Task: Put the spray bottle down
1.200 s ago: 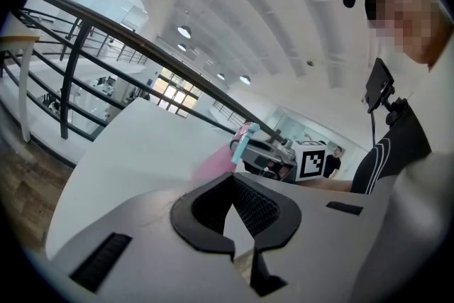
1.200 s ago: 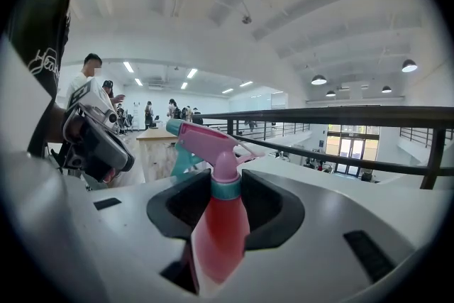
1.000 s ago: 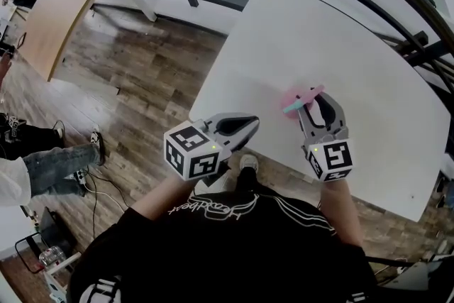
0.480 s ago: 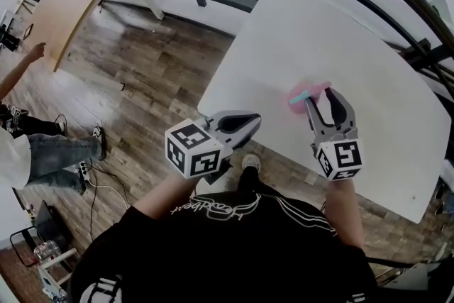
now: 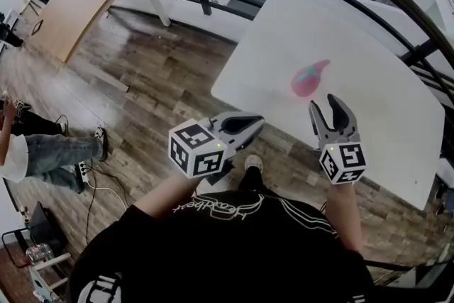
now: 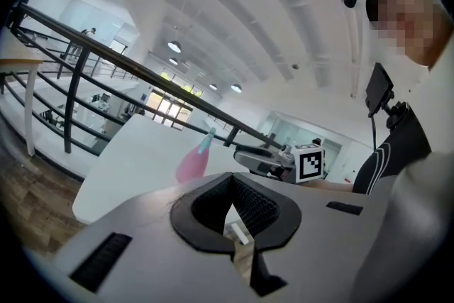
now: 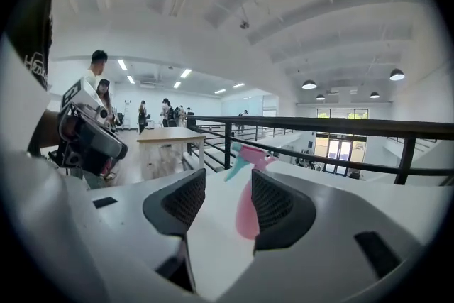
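1. Pink spray bottle [image 5: 308,79] rests on the white desk [image 5: 369,25], apart from both grippers (the put-down looks done).
2. Right gripper [image 5: 325,107]: fingers have just been opening and stand spread wide, nothing between them.
3. Left gripper [image 5: 254,125]: fingers closed together, empty.
4. We'd back the right gripper off straight, fingers spread, clear of the bottle.

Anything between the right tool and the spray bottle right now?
Nothing visible: only bare white table separates the open right tool from the pink spray bottle, which is clear of its jaws.
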Action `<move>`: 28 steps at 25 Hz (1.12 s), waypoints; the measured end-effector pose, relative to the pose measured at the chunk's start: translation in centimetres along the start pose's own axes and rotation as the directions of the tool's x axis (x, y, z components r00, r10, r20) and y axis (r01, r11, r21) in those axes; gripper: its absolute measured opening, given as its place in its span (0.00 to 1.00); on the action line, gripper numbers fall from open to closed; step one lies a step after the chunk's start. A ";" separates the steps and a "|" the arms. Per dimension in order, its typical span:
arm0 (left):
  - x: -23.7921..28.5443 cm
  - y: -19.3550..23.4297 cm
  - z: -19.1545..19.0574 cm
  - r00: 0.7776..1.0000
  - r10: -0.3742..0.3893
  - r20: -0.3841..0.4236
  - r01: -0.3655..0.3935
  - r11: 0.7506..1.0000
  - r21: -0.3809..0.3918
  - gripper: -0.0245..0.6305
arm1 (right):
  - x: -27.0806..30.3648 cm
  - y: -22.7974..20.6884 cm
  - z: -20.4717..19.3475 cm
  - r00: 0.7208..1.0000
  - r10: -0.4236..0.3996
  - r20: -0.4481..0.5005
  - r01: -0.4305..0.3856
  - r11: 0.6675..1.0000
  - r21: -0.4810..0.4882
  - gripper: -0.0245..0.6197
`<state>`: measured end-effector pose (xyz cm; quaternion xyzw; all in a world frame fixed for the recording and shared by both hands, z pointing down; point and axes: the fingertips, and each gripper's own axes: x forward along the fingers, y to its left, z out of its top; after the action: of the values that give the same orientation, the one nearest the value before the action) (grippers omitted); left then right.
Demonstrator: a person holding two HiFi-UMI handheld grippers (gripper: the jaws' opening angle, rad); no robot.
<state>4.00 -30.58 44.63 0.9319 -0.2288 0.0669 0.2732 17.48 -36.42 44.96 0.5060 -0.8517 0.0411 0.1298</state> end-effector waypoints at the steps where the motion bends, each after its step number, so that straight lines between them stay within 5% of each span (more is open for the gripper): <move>1: -0.7 -1.0 -0.3 1.000 -0.006 0.003 0.006 1.000 0.009 0.05 | -1.2 1.1 0.4 1.000 0.013 0.010 -0.013 1.000 0.019 0.29; 6: -4.5 -6.0 -1.4 0.999 -0.034 0.021 0.032 0.998 0.057 0.05 | -7.3 7.6 2.4 0.992 0.117 0.057 -0.124 0.982 0.144 0.29; 11: -8.1 -10.8 -3.1 0.996 -0.082 0.023 0.079 0.991 0.109 0.05 | -13.0 15.6 3.8 0.961 0.255 0.105 -0.268 0.953 0.141 0.28; 14: -9.6 -13.3 -4.1 0.994 -0.104 0.013 0.102 0.986 0.132 0.05 | -15.7 19.0 3.8 0.951 0.293 0.100 -0.305 0.942 0.140 0.13; 28: -12.1 -16.3 -5.7 0.991 -0.131 0.019 0.127 0.982 0.137 0.05 | -18.8 22.4 2.1 0.939 0.342 0.039 -0.336 0.890 0.309 0.06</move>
<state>0.85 -10.60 38.62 0.9620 -0.1666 0.0511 0.2100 6.05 -10.00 39.40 0.3635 -0.9085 0.2008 0.0465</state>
